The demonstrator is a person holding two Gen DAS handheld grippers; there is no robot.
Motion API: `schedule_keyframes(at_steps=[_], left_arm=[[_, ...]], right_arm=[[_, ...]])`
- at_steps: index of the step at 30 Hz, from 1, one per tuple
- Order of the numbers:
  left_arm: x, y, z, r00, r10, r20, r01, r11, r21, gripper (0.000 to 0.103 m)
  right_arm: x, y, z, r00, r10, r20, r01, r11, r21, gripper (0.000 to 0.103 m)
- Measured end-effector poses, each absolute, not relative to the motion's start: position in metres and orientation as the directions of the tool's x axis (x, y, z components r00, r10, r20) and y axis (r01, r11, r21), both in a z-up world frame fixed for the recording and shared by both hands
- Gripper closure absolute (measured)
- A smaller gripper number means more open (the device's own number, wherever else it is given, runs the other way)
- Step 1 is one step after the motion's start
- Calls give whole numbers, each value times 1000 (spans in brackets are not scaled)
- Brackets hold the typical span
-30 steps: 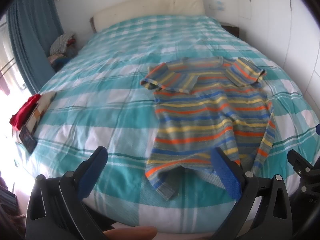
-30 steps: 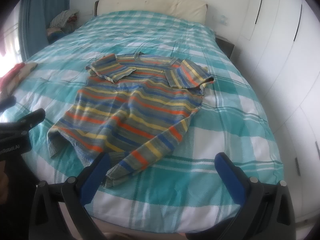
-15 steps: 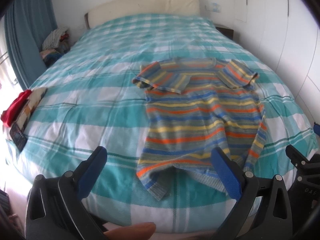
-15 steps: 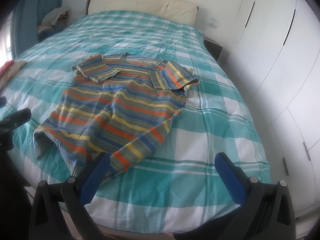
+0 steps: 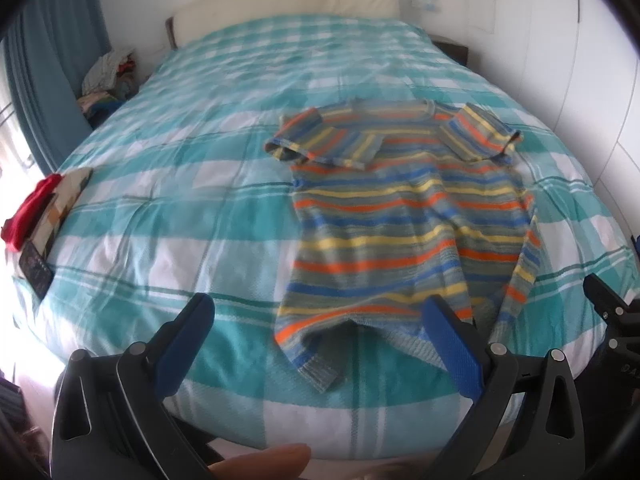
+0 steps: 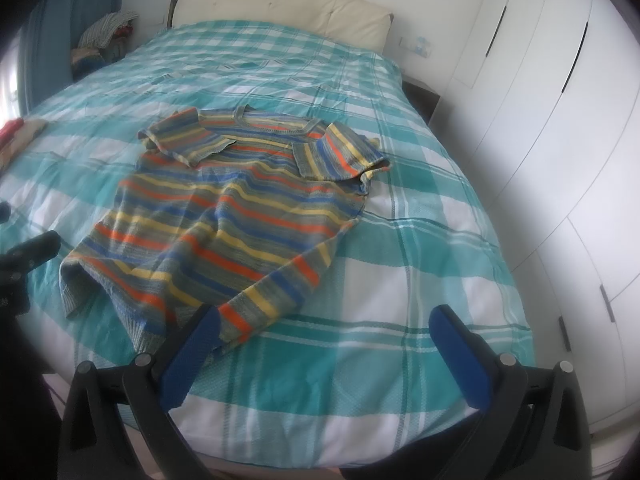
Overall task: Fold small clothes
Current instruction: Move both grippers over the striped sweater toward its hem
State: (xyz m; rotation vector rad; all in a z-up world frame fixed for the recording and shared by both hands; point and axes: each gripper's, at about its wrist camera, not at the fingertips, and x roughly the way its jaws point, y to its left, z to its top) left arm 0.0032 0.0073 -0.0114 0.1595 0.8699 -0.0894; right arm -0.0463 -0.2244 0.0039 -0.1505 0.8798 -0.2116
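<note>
bed (image 6: 400, 240): teal-and-white checked cover, cream padded headboard (image 6: 280, 12)
walls: white, with a small socket (image 6: 420, 46) beside the headboard
wardrobe (image 6: 560, 100): white doors with dark slot handles
curtain (image 5: 48, 60): blue, with bright daylight at its edge

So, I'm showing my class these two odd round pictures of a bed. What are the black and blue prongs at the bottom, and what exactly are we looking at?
Each picture comes from a wide-angle camera fixed on a hand-held tool that a person carries, one per hand. The prongs are its two fingers. The left tool and right tool are both open and hold nothing. On the checked bedspread lies a striped shirt, both sleeves folded in over the chest. At the bed's left edge sit a red cloth and some other folded things. A fingertip shows at the bottom of the left view.
</note>
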Motion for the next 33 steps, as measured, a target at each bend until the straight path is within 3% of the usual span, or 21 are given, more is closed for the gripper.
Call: schedule_keyframes(at_steps=[33], left_arm=[[11, 17, -27, 585, -6, -811, 160, 981, 108, 0]], right_arm=[[-45, -233, -3, 612, -236, -755, 101, 970, -221, 0]])
